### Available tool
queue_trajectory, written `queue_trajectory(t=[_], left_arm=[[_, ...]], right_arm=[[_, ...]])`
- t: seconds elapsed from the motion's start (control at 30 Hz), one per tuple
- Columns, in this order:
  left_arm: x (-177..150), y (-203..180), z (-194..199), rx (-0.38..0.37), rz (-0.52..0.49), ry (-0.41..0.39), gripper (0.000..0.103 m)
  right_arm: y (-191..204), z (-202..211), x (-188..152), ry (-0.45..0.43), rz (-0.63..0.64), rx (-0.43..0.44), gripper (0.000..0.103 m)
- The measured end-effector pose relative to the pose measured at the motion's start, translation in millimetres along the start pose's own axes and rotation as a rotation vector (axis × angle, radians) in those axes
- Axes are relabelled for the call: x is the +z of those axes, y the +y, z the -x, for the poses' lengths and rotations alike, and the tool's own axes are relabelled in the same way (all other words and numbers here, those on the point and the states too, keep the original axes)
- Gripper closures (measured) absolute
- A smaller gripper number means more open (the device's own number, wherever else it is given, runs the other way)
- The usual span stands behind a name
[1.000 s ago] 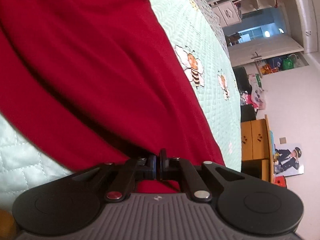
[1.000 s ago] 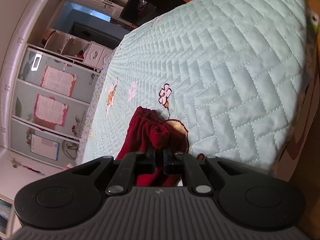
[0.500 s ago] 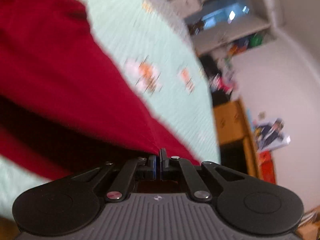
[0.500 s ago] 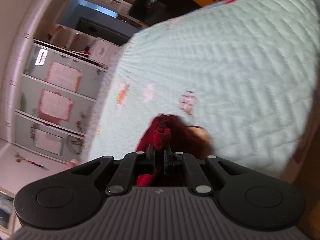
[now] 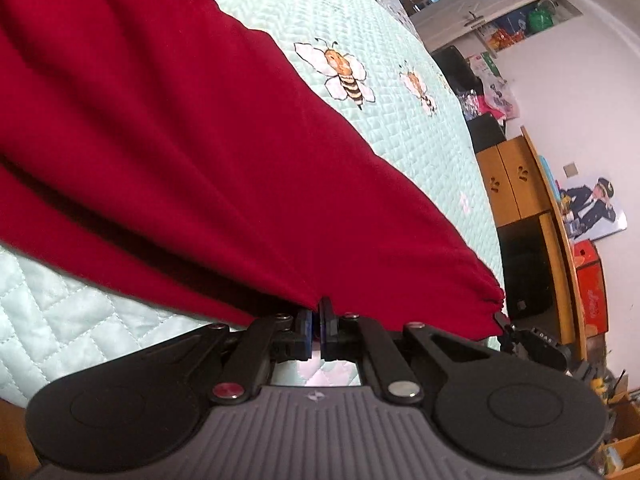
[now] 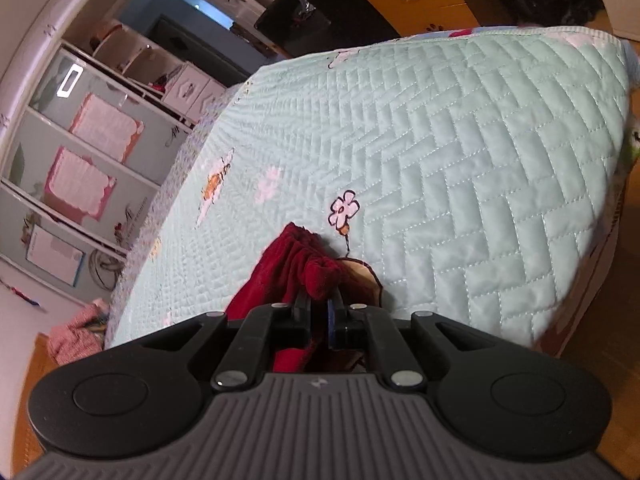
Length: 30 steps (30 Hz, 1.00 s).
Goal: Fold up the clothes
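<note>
1. Left gripper (image 5: 316, 330): fingers pinched tight on the near edge of the red garment (image 5: 168, 140), lifting that edge off the bed.
2. Right gripper (image 6: 319, 316): fingers clamped on a bunched fold of the red garment (image 6: 296, 268).
3. Garment position: stretched between both grips above the near part of the quilted bedspread (image 6: 460, 152), probably held taut for a clean fold.

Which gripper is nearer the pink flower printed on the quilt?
Right. The right gripper, shut on the red garment, sits just short of the pink flower. The left gripper grips the garment's hem; no such flower shows in its view.
</note>
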<state>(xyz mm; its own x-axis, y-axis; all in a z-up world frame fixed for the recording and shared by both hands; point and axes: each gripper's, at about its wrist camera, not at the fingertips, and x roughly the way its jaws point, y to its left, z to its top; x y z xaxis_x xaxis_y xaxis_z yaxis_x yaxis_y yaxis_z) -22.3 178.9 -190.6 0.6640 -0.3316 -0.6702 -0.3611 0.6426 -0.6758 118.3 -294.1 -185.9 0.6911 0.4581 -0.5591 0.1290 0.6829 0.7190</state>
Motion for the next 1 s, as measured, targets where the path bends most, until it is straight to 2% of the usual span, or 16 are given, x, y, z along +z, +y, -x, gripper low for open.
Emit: queue_trajectory(t=[0.23,0.37,0.43,0.47,0.5,0.53,0.57,0.6,0.63,0.67,0.7,0.8,0.9,1.0], left_arm=[[5.9,3.4,-15.6,-0.018,0.039,-0.01,0.101],[2.8,11.0,-14.5,-0.05,0.072,-0.019,0.101],[2.2,12.2,-13.1,-0.062,0.079,-0.022,0.1],[2.0,12.8,-12.3,-0.068,0.084,-0.022,0.1],[1.9,13.2,-11.6,-0.072,0.089,-0.022,0.098],[2.3,12.4,-10.7,-0.073,0.09,-0.018,0.097],[3.1,10.2,-9.0,-0.074,0.087,-0.015,0.092],[3.3,8.2,-5.8,-0.078,0.084,-0.015,0.079],[2.7,6.5,-1.7,-0.087,0.076,-0.017,0.071],[2.4,2.5,1.7,-0.098,0.061,-0.021,0.056],[1.9,-1.0,6.0,-0.108,0.042,-0.025,0.049],[-1.6,-4.1,20.9,-0.141,0.001,-0.032,0.047],[-4.2,7.0,36.4,-0.156,0.034,-0.045,0.047],[-3.4,23.7,55.3,-0.142,0.095,-0.097,0.047]], right_arm=[[-14.7,-2.9,-3.6,-0.004,-0.089,0.021,0.097],[-21.0,6.7,-7.8,-0.026,-0.185,0.051,0.089],[-20.4,15.7,-10.5,-0.051,-0.205,0.032,0.074],[-17.5,23.7,-11.7,-0.081,-0.2,-0.012,0.052],[-15.6,32.8,-13.4,-0.119,-0.197,-0.044,0.043],[-14.4,40.8,-15.3,-0.151,-0.2,-0.059,0.043],[-13.3,48.4,-17.2,-0.181,-0.204,-0.072,0.043],[-10.6,55.9,-20.0,-0.207,-0.205,-0.084,0.043],[-3.1,61.6,-23.6,-0.223,-0.177,-0.088,0.043],[5.3,67.0,-27.2,-0.237,-0.143,-0.089,0.043],[20.0,69.9,-31.9,-0.236,-0.078,-0.078,0.043],[65.1,65.1,-46.8,-0.174,0.104,0.006,0.043],[111.9,39.8,-70.4,0.02,0.255,0.158,0.043],[140.9,8.8,-101.1,0.215,0.293,0.266,0.044]])
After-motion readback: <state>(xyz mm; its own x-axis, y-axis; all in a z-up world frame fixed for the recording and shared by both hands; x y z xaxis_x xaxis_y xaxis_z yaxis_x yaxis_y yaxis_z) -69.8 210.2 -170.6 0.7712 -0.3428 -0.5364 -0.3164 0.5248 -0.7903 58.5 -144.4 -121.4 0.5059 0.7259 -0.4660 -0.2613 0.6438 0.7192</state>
